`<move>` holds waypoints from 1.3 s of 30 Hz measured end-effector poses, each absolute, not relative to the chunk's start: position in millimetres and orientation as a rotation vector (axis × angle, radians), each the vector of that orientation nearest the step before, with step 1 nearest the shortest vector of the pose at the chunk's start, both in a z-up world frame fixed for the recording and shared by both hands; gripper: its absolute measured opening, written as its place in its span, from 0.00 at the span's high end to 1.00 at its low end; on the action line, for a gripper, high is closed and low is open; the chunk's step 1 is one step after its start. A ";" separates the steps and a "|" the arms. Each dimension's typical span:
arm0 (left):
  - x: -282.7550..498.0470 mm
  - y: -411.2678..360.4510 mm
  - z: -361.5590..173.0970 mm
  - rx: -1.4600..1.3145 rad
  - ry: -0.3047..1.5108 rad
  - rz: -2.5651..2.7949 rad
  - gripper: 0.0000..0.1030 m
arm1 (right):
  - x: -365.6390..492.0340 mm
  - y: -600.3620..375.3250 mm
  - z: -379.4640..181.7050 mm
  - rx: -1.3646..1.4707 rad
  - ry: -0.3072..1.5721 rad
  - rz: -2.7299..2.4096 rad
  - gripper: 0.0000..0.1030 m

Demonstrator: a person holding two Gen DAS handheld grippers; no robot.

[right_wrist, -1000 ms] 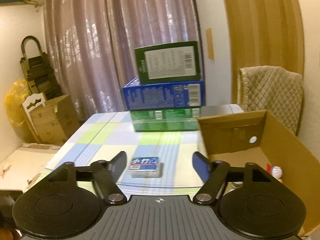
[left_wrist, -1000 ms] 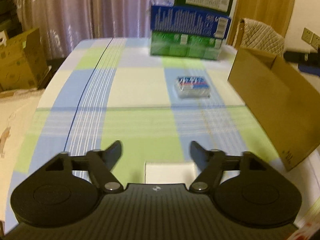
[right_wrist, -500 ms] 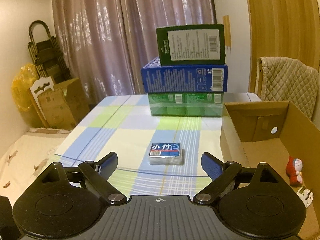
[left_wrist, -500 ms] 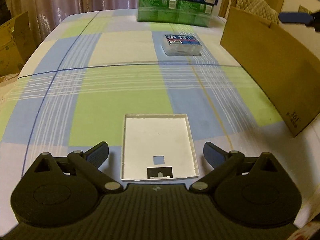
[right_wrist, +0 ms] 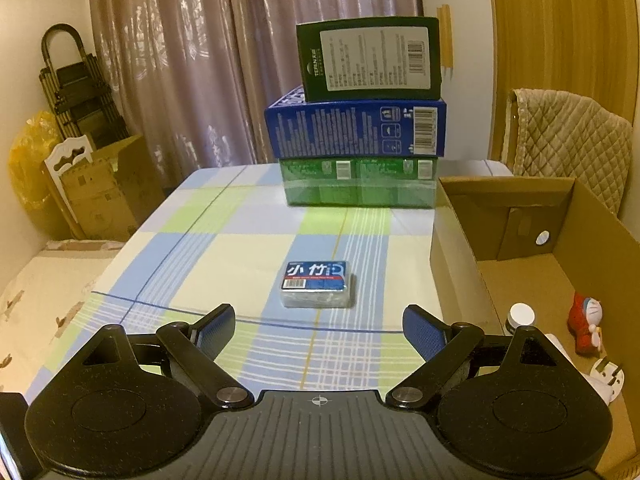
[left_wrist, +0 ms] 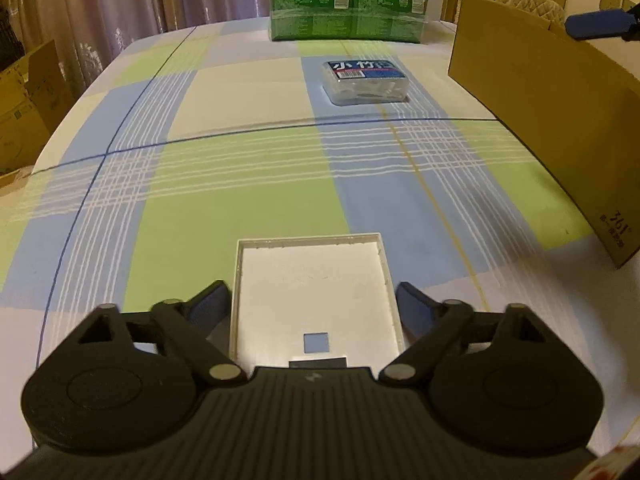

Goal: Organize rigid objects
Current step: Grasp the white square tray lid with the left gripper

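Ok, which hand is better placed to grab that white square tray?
Left. Its tongs are open and already straddle the white square tray, one finger on each side. The right tongs face the small plastic case instead.

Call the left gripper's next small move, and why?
Probably close on the white square plate. The left gripper, whose jaws have just narrowed, stands open with a finger beside each side edge, seemingly not gripping yet. The plate lies flat on the tablecloth; the cardboard box waits to the right.
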State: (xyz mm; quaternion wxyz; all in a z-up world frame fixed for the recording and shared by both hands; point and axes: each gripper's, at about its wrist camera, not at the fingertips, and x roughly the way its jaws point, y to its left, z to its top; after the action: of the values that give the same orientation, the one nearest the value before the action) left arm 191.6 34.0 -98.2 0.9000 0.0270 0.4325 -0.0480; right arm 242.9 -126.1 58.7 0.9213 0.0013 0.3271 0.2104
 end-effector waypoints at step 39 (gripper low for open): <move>295.6 78.6 -14.3 -0.009 0.682 -0.056 0.19 | 300.7 -102.9 4.2 -0.006 0.759 0.416 0.15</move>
State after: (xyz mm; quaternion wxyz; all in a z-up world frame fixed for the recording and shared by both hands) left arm 295.6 78.6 -14.3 0.9421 -0.0042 0.3342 -0.0275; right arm 300.7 -102.9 4.2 0.9078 -0.0027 0.3677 0.2015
